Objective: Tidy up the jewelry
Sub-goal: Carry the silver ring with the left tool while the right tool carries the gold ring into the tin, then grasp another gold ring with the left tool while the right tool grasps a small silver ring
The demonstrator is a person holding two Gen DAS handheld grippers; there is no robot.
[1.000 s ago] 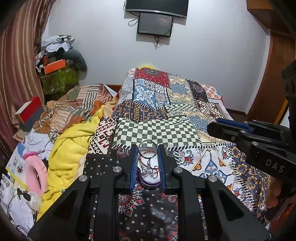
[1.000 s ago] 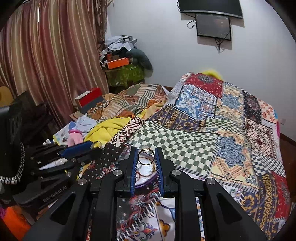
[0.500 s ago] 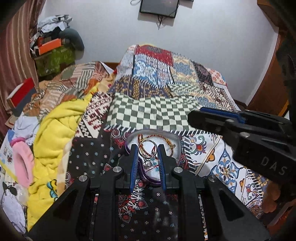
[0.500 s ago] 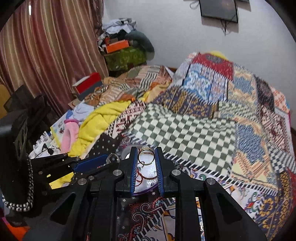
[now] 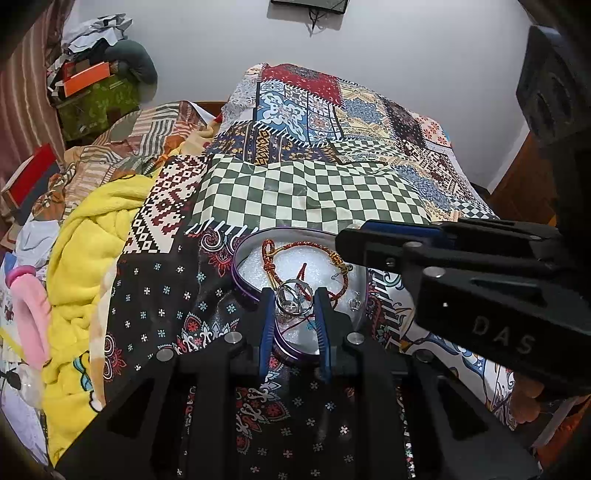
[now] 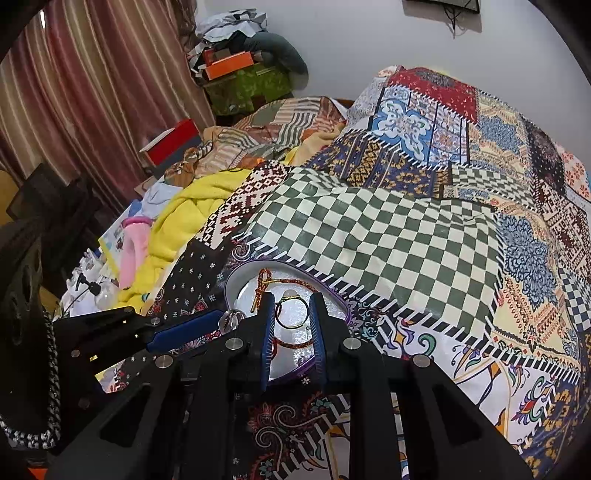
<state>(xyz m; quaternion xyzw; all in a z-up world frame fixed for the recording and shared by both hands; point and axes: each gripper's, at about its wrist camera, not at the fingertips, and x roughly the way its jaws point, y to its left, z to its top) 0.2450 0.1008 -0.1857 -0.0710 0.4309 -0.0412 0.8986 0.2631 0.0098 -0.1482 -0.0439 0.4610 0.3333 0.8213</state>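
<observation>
While we hold a silver ring (image 5: 293, 301) in our left claw (image 5: 293, 314) and a gold ring (image 6: 291, 314) in our right claw (image 6: 291, 325), both squeezed shut, the tray (image 5: 240, 266) waits just below. The red cord bracelet (image 5: 295, 245) already lies farther in; both rings are left.

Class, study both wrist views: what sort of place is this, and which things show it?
Most likely a lived-in bedroom: a bed under a patchwork quilt, long striped curtains, and a wall-mounted screen above the bed's head.
</observation>
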